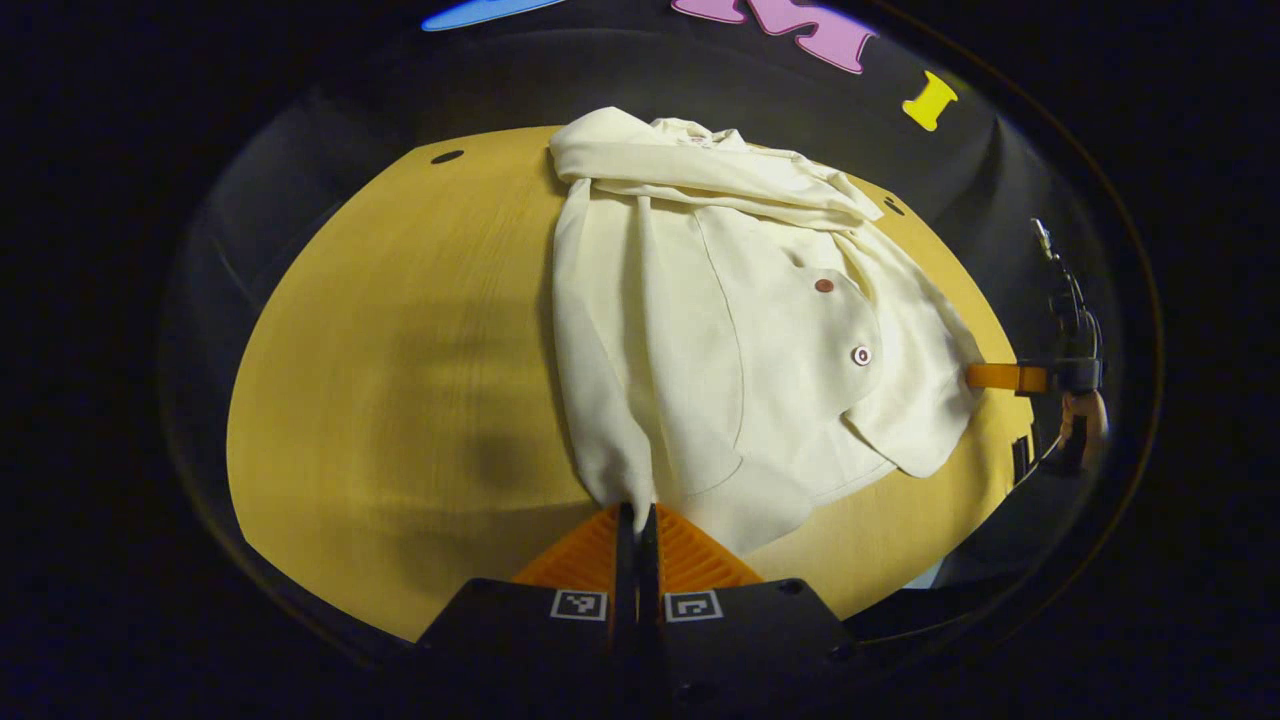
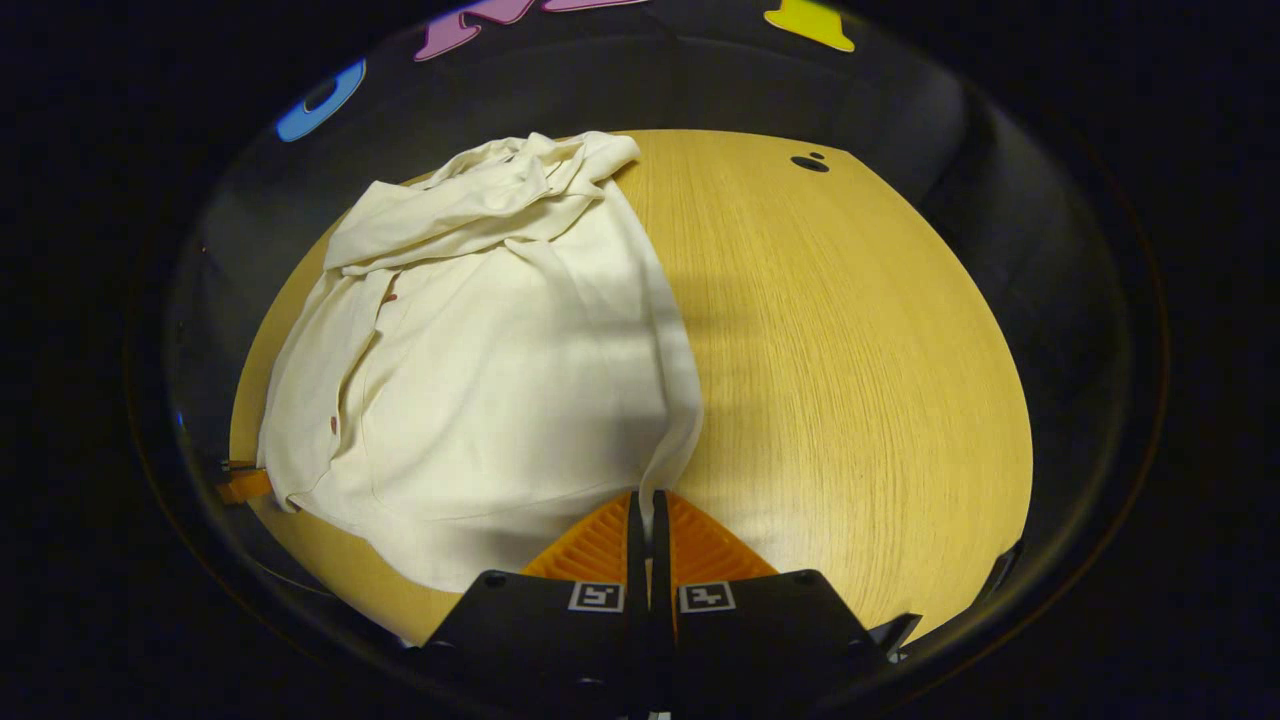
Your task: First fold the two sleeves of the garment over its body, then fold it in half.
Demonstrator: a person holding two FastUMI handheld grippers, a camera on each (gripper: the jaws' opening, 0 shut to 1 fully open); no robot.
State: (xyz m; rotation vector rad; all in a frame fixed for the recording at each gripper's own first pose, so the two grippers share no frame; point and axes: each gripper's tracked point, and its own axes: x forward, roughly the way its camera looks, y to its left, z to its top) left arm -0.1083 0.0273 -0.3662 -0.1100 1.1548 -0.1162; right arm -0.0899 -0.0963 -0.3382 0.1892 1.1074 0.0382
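Both grippers — left gripper (image 1: 636, 512) and right gripper (image 2: 646, 500) — have jaws clamped on the near hem of the cream, thin, limp cotton shirt (image 1: 720, 330) mid-frame on the round wooden desk (image 2: 850, 350), which would likely sag unless gripped by edges.

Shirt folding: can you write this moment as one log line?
left gripper: shut on shirt hem | right gripper: shut on shirt hem | shirt: on table, bunched at far end | half-fold: not done
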